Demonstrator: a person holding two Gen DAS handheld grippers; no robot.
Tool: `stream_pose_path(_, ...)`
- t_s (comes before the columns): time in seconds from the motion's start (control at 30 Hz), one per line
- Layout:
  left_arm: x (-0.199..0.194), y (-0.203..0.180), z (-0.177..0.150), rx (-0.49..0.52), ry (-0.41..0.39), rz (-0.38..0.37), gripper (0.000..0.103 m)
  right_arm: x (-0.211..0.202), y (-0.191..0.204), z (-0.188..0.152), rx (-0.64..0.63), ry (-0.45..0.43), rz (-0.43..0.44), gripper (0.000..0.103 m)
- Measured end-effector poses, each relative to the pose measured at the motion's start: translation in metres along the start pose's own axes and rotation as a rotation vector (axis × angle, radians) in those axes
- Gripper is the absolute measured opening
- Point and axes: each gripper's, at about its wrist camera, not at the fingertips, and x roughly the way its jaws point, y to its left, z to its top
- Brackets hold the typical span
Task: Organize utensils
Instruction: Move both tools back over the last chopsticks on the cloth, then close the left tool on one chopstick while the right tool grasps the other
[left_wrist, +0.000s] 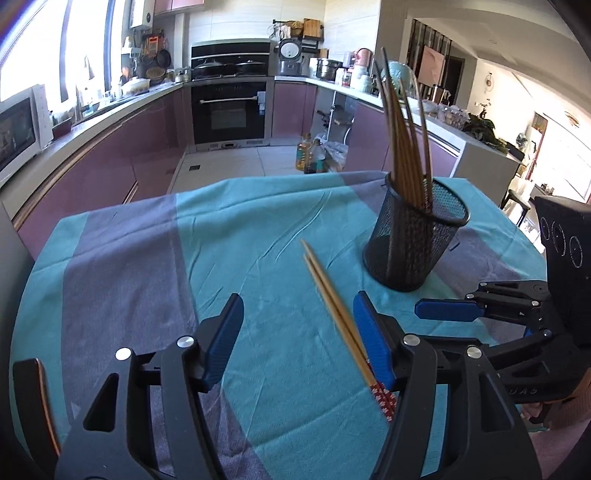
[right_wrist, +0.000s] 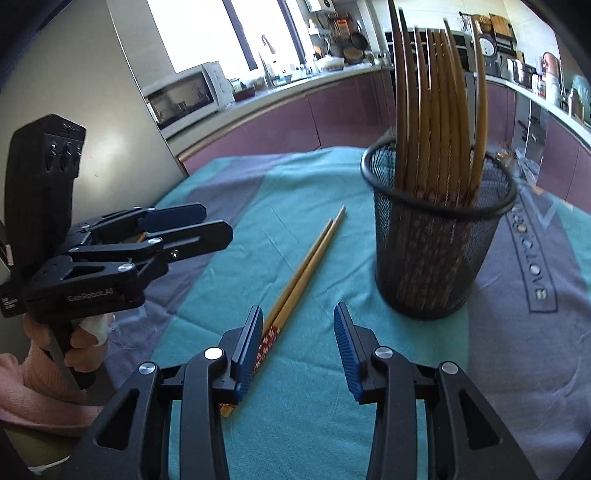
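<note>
The tabletop (left_wrist: 258, 229), under a teal and grey cloth, carries nearly everything that matters here. The black mesh holder (right_wrist: 436, 236) stands upright toward the far right side of it and already holds a bundle of chopsticks (right_wrist: 436, 110), tips up, so most of the organizing looks done. What is left, as far as can be seen, is one loose pair of chopsticks (right_wrist: 306, 266) lying flat on the cloth, side by side, near the holder but apart from it, the red patterned ends toward the cameras.

The left gripper (left_wrist: 299, 339) has its jaws wide apart and holds nothing; the loose pair runs just beside its right-hand pad. The right gripper (right_wrist: 299, 347) is likewise spread open and empty, with the patterned ends just beside its left-hand pad. Judging by this, the pair is about to be picked up, not yet gripped.

Whether either pad actually touches the chopsticks cannot be told. The lower part of the bundle is blurred behind the mesh, so an exact count is not possible. The near edge of the tabletop is hidden behind the gripper bodies.
</note>
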Motion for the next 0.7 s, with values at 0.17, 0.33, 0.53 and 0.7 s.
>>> stream_pose_path(0.17,0.008,0.0,-0.011,-0.002,0.018,0.035,0.067,0.012,0.004,-0.004,0.007,0.023,-0.01,0.038)
stream_pose_path(0.33,0.012,0.002,-0.016,-0.015,0.036,0.045,0.067,0.021,0.012,-0.003,-0.006,0.034,-0.02,0.038)
stream_pose_path(0.53,0.017,0.006,-0.021,-0.025,0.048,0.048,0.067,0.022,0.016,-0.004,-0.03,0.041,-0.037,0.038)
stream_pose_path(0.7,0.02,0.006,-0.023,-0.029,0.052,0.042,0.067,0.023,0.018,-0.004,-0.042,0.042,-0.06,0.038)
